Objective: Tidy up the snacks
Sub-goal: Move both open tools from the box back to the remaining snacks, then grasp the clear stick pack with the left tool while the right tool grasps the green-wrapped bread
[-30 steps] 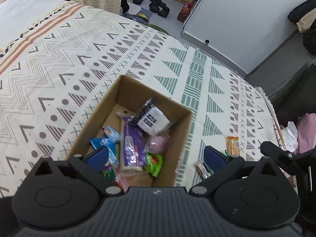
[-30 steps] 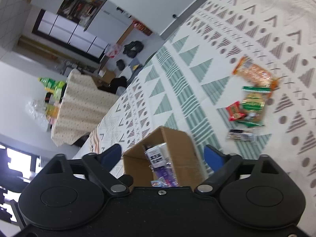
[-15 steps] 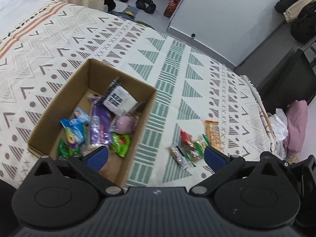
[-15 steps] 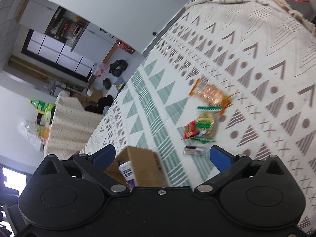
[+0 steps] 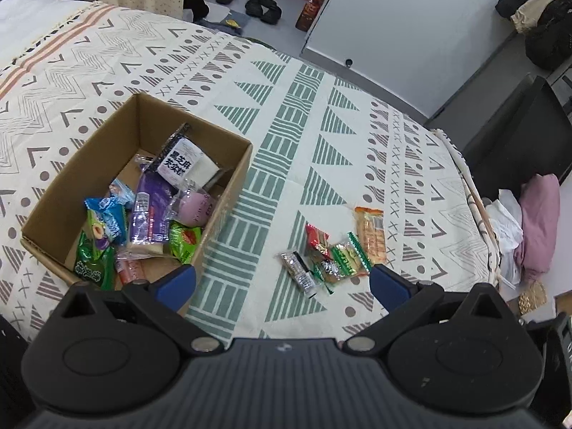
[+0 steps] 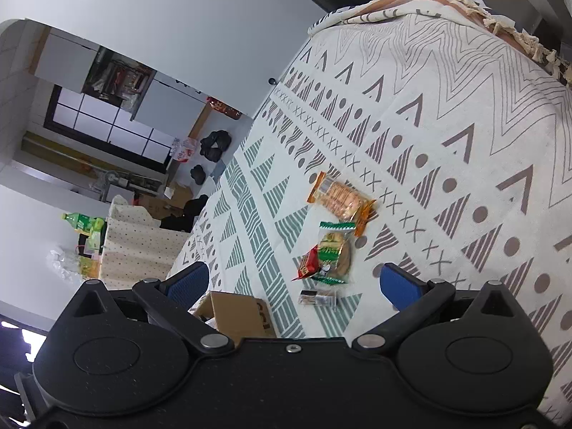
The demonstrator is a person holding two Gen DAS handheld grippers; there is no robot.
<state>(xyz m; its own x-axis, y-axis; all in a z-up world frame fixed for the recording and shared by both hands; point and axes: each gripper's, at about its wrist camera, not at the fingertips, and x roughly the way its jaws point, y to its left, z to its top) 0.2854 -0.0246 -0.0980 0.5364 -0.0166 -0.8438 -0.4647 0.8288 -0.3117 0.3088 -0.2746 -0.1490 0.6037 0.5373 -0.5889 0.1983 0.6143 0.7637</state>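
Note:
A cardboard box [image 5: 228, 189] stands on the patterned bedspread and holds several snack packets, among them a white one with black print [image 5: 182, 162] and a purple one [image 5: 152, 211]. To its right a small cluster lies loose on the cloth: an orange cracker pack [image 5: 371, 234], a green-edged biscuit pack [image 5: 348, 257], a red packet [image 5: 316, 237] and a clear bar [image 5: 298, 271]. My left gripper [image 5: 282, 280] is open and empty, above the near edge of the cluster. My right gripper [image 6: 295, 280] is open and empty, hovering over the same cluster [image 6: 330, 250]; the box corner [image 6: 236, 314] shows below it.
The bedspread [image 5: 286, 114] reaches a fringed edge at the right, with pink and white cloth [image 5: 536, 221] beyond. A white panel [image 5: 411, 18], shoes [image 5: 261, 3] and a dotted table cover [image 6: 139, 246] stand on the floor past the bed.
Both grippers have swung away from the box toward the loose snacks. The box has slid left in the left wrist view and almost out of the right wrist view. Both stay open.

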